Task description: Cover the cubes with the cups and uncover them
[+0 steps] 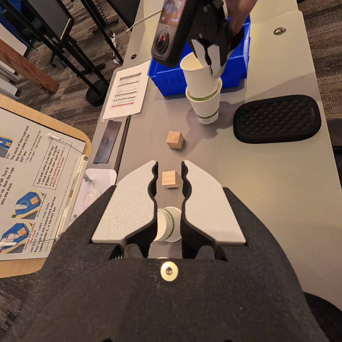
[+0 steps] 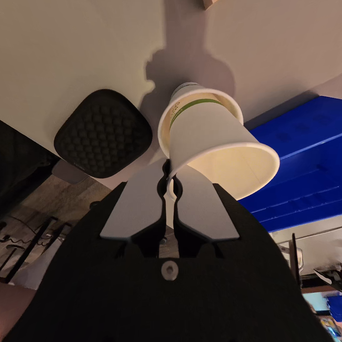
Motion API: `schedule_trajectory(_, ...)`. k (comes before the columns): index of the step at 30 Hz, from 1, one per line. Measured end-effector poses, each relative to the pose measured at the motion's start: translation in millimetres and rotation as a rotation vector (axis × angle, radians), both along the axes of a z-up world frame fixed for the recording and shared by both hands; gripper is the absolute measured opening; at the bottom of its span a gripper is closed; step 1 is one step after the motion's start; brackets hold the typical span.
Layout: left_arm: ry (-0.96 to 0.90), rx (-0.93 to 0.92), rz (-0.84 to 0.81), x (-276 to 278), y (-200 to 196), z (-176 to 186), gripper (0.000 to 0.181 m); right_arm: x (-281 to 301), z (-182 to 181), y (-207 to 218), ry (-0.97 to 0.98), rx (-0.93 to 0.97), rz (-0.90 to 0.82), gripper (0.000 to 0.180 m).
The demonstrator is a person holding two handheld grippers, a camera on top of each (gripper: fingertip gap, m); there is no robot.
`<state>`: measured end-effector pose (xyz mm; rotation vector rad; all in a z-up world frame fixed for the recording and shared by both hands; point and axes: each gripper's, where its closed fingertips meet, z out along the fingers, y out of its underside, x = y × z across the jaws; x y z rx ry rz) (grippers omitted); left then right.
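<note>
Right gripper [image 2: 171, 177] pinches upper cup [image 2: 218, 144] rim, nested tilted in lower cup [image 1: 206, 107] beside blue bin [image 1: 170, 81]. Left gripper [image 1: 169, 166] released; near cube [image 1: 170, 179] between fingers, far cube [image 1: 174, 139] toward bin.

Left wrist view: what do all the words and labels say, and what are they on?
I don't copy out writing; this is what bears it.
On the instruction sheet with pictures, on the wooden board: large printed lines, legible.
On the laminated sheet lying on the table: print too small to read.
On the green band of the nested cups: tiny lettering.
On the nearest cup: small printing, blurred.
</note>
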<state>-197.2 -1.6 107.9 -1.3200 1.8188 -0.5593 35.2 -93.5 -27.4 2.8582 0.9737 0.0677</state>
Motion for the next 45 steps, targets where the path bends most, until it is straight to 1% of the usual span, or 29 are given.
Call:
schedule_trajectory(10,0.020,-0.001,0.002,-4,1,-5,0.023,-2,-17,2,-0.078,-0.062,0.077,0.001)
schedule_trajectory(13,0.020,-0.004,0.001,-4,0,-6,0.023,-6,-19,3,-0.069,-0.055,0.089,0.001)
schedule_trajectory(18,0.020,-0.012,-0.004,-4,-1,-7,0.023,-12,-20,3,-0.045,-0.051,0.099,0.008)
schedule_trajectory(22,0.018,-0.012,0.004,-6,0,-6,0.023,-12,-15,3,-0.042,-0.035,0.100,0.011)
schedule_trajectory(26,0.040,-0.005,0.028,-13,7,-11,0.024,-11,0,6,-0.041,0.026,0.105,0.016)
schedule_trajectory(29,0.120,0.041,0.082,-25,21,-32,0.024,-14,21,8,-0.026,0.109,0.118,0.023)
schedule_trajectory(35,0.413,0.190,0.172,-54,56,-103,0.026,-40,72,18,0.065,0.387,0.164,0.030)
schedule_trajectory(37,0.495,0.199,0.178,-59,63,-122,0.026,-54,84,22,0.123,0.466,0.171,0.030)
schedule_trajectory(40,0.563,0.200,0.171,-61,70,-138,0.025,-72,88,23,0.195,0.519,0.195,0.030)
schedule_trajectory(45,0.619,0.206,0.146,-60,76,-153,0.024,-86,78,23,0.259,0.540,0.214,0.030)
